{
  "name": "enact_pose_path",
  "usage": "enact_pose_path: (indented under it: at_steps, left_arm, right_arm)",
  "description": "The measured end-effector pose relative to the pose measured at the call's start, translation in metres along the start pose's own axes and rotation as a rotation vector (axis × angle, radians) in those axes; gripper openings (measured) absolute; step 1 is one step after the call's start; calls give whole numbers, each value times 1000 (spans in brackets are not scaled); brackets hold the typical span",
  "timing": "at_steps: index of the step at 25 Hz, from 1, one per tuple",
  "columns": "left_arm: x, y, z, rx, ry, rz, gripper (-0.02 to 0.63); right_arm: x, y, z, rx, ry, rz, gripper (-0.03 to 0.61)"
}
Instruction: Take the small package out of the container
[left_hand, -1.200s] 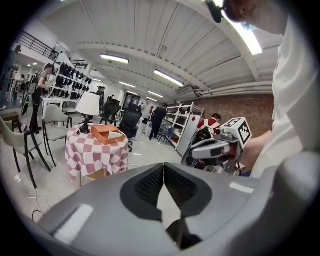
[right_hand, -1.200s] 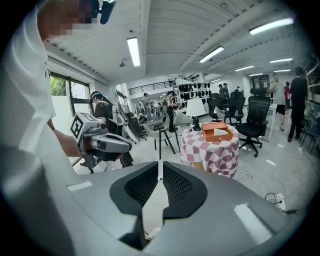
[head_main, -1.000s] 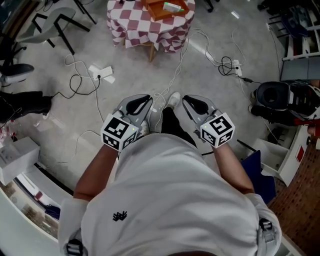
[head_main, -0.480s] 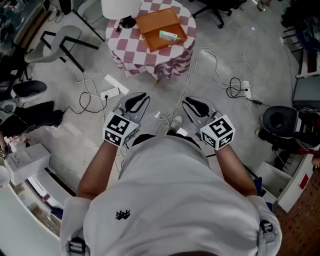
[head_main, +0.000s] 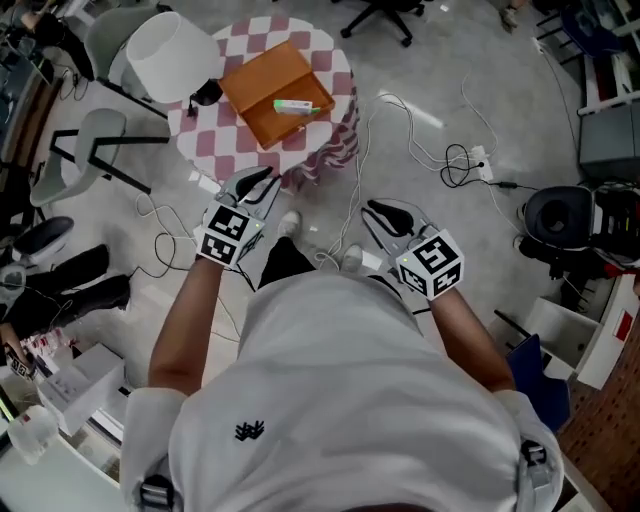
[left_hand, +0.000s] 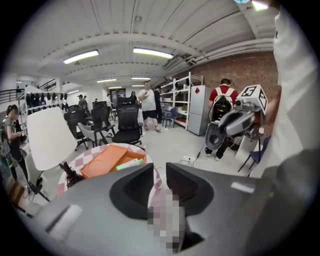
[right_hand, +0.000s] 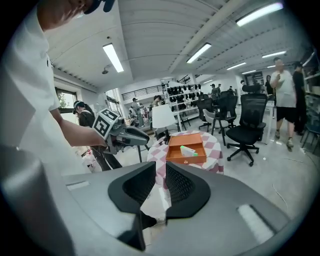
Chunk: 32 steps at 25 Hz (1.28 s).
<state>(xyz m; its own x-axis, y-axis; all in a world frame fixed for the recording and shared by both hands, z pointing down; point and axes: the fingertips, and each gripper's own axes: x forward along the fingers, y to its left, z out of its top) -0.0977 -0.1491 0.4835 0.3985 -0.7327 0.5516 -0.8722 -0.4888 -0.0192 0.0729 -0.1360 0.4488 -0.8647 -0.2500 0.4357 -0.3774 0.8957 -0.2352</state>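
Observation:
An orange open box, the container (head_main: 262, 82), sits on a round table with a red-and-white checked cloth (head_main: 330, 70). Inside it lies the small green-and-white package (head_main: 291, 106). My left gripper (head_main: 262, 178) hangs at the table's near edge, short of the box; its jaws are opening, with a narrow gap and nothing between them. The left gripper view looks past the gripper (left_hand: 160, 167) at the container (left_hand: 100, 161) and package (left_hand: 129, 163). My right gripper (head_main: 378, 207) is lower, over the floor, narrowly open and empty. Its view shows the gripper (right_hand: 160, 167), the container (right_hand: 185, 159) and the package (right_hand: 188, 150).
A white lampshade (head_main: 170, 55) stands on the table left of the box. Cables and power strips (head_main: 470, 160) trail over the grey floor. Chairs (head_main: 100, 140) stand at the left, shelving and a black bin (head_main: 555, 205) at the right. People stand farther back (left_hand: 147, 102).
The table and box have come nearer and lower in the head view. My left gripper has reached forward and left to the table's edge. The right gripper has stayed close to the body.

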Motion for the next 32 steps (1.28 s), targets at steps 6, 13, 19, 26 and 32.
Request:
enact_pose_path:
  at_steps: [6,13,19,26,32]
  left_arm:
    - [65,61,4,137,60,-121,104]
    - [121,113,-6,277,135,-247,126]
    - [166,133,-19,382,214,-329,163]
    - [209,144,-43,456,305,-389,175]
    - [226,142,-61,507,366,-419,178]
  right_arm:
    - [34,-31,29,48,-25,-117,40]
    - [65,-29,34,152,-64,-265,40]
    - [63,-32,31,229,-79,-399,40]
    - [52,-25,19,315,-76,-505,40]
    - [52,-26,20,326,-58,-522,40]
